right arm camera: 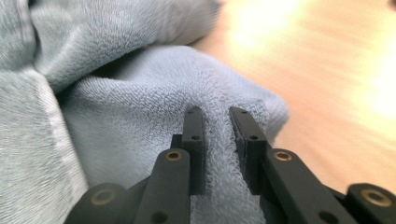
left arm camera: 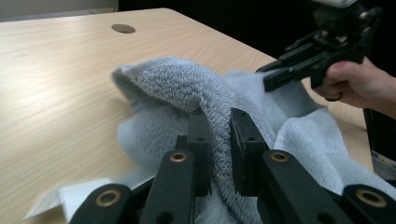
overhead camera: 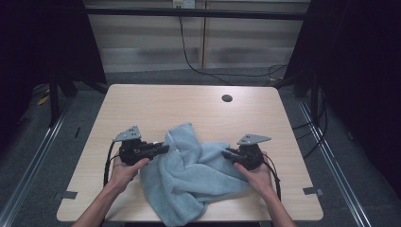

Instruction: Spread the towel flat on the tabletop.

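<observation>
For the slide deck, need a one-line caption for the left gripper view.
Left tool pinches a raised fold of the light blue towel over the wooden table; right tool grips it opposite.

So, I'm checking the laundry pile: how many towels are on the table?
1. A single crumpled light-blue towel lies on the table at its near edge, pinched by the left gripper and the right gripper. Its folds could hide something.

Looped terry cloth, pale blue-grey, soft and matt: towel (overhead camera: pixel 194 175), with a flatter woven hem band along one edge. Light wood-grain laminate, smooth with a faint sheen: table (overhead camera: pixel 156 101), with a dark round grommet (overhead camera: pixel 227 98) at 12 o'clock from the towel. Matt black plastic with brass-coloured rivets: left gripper (left arm camera: pixel 219 144) and right gripper (right arm camera: pixel 217 140). Dull grey metal-looking plates on top of both.
</observation>
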`<action>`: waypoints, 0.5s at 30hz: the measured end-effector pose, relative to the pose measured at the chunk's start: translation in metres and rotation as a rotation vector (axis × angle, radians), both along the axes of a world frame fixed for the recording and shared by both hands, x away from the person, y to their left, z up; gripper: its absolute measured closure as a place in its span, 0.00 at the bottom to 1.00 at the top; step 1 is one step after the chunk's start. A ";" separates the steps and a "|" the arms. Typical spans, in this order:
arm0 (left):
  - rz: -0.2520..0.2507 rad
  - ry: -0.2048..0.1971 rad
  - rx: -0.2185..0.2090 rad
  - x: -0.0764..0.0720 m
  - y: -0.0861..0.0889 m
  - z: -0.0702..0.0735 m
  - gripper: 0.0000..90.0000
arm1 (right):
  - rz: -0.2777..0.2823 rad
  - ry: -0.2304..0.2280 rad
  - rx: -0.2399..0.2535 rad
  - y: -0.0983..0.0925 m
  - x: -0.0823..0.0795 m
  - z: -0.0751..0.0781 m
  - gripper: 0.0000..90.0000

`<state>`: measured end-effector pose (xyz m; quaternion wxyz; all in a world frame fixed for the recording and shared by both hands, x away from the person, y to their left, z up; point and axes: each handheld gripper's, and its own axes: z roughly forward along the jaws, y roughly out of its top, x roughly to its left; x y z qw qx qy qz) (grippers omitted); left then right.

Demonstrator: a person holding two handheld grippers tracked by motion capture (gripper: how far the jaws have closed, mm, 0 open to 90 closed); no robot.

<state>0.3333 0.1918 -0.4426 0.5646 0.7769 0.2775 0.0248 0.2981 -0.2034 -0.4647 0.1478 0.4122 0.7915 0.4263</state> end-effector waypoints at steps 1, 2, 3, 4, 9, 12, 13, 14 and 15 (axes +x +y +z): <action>0.010 -0.002 -0.007 0.001 0.003 0.003 0.89 | -0.013 -0.005 0.004 -0.004 0.001 0.004 0.86; 0.020 -0.010 -0.014 0.002 0.005 0.006 0.89 | -0.026 -0.015 0.013 -0.009 0.002 0.008 0.86; 0.029 -0.016 -0.022 0.003 0.008 0.010 0.89 | -0.042 -0.026 0.027 -0.014 0.003 0.013 0.86; 0.041 -0.025 -0.033 0.004 0.012 0.015 0.89 | -0.059 -0.036 0.038 -0.018 0.005 0.018 0.86; 0.097 -0.094 -0.021 0.011 0.027 0.047 0.90 | -0.125 -0.094 0.044 -0.035 0.020 0.053 0.87; 0.148 -0.132 -0.042 0.018 0.040 0.071 0.90 | -0.162 -0.134 0.041 -0.042 0.031 0.077 0.87; 0.167 -0.144 -0.049 0.020 0.043 0.078 0.90 | -0.170 -0.147 0.043 -0.044 0.035 0.085 0.87; 0.184 -0.161 -0.044 0.023 0.047 0.086 0.90 | -0.188 -0.160 0.044 -0.046 0.039 0.093 0.87; 0.195 -0.172 -0.048 0.025 0.051 0.094 0.90 | -0.203 -0.176 0.045 -0.048 0.043 0.101 0.87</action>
